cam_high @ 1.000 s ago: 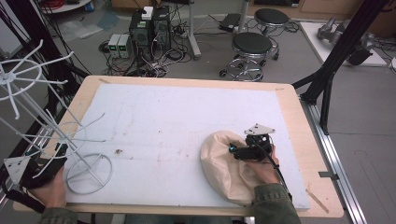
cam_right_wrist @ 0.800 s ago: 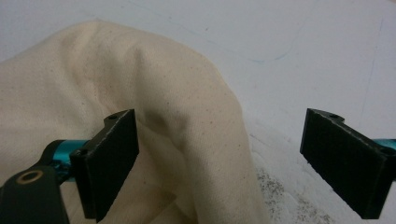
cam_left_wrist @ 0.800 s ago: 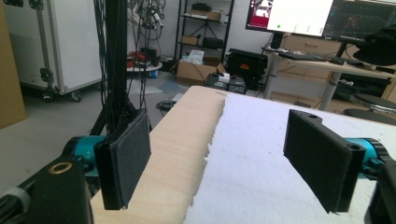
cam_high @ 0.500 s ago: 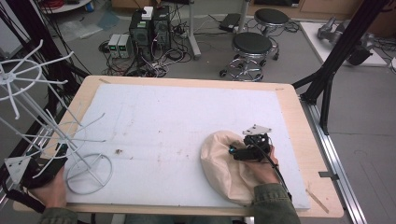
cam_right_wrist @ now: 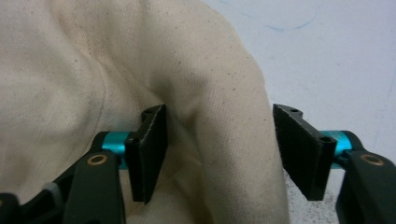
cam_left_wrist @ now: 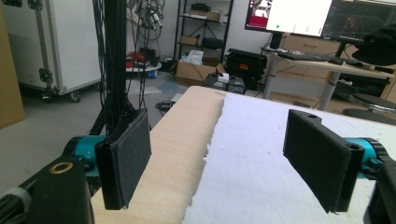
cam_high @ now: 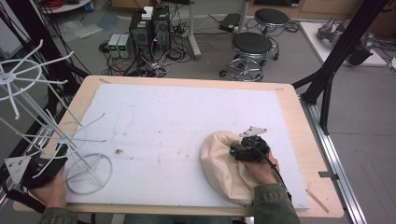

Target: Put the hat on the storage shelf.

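Currently the right gripper (cam_right_wrist: 219,154) fingers, just closing, stand half open around a fold of the cloth bag (cam_right_wrist: 84,74); left gripper (cam_left_wrist: 224,158) fingers gape wide, holding nothing.

High view: overhead, facing forward across table (cam_high: 299,121). Gripper views: low, close; left along table edge, right seemingly against cloth (cam_right_wrist: 70,70), shared with high view.

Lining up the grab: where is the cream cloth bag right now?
High view: the cream cloth bag lies front right on the white mat, under the right gripper, its fold between the jaws.
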`<state>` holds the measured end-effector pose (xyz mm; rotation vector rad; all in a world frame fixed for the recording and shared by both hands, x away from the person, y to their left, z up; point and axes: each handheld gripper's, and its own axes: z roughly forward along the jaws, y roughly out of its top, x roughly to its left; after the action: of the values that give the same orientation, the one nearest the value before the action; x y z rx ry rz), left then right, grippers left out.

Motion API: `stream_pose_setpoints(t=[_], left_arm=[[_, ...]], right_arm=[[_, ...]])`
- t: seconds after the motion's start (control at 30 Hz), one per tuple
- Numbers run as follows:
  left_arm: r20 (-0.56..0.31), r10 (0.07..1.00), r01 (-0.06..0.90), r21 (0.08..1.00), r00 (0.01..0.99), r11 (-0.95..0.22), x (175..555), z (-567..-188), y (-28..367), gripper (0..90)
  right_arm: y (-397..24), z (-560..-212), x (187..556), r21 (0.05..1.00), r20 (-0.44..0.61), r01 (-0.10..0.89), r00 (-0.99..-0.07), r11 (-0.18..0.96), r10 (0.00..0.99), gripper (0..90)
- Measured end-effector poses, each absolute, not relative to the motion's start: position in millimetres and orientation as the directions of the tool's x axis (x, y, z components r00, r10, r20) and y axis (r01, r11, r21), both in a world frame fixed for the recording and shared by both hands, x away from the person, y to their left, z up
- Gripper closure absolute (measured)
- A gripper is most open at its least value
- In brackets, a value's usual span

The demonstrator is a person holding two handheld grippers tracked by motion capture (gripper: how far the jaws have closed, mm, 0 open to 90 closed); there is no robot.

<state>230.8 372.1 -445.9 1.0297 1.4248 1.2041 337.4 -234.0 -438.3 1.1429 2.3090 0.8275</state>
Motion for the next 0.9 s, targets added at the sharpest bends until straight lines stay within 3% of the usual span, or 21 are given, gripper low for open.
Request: stream_pose_setpoints(t=[0.13,0.37,0.5,0.9], left_arm=[[-0.149,0.974,0.016,0.988,-0.173,0.154,230.9,-445.9,371.8,23.5],[-0.151,0.973,0.017,0.988,-0.172,0.157,231.3,-446.0,372.0,23.5],[-0.150,0.974,0.020,0.988,-0.171,0.156,231.3,-446.1,372.2,23.5],[-0.156,0.973,0.015,0.987,-0.172,0.161,231.6,-445.9,372.5,23.6]], right_arm=[[-233.5,-437.3,336.8,0.674,-0.110,0.559,-0.571,0.483,0.814,45.3],[-234.1,-434.0,333.8,0.683,-0.159,0.541,-0.545,0.491,0.823,66.2],[-233.0,-432.9,331.8,0.689,-0.195,0.523,-0.533,0.502,0.823,73.7],[-241.2,-433.5,330.3,0.726,-0.119,0.535,-0.521,0.432,0.845,76.4]])
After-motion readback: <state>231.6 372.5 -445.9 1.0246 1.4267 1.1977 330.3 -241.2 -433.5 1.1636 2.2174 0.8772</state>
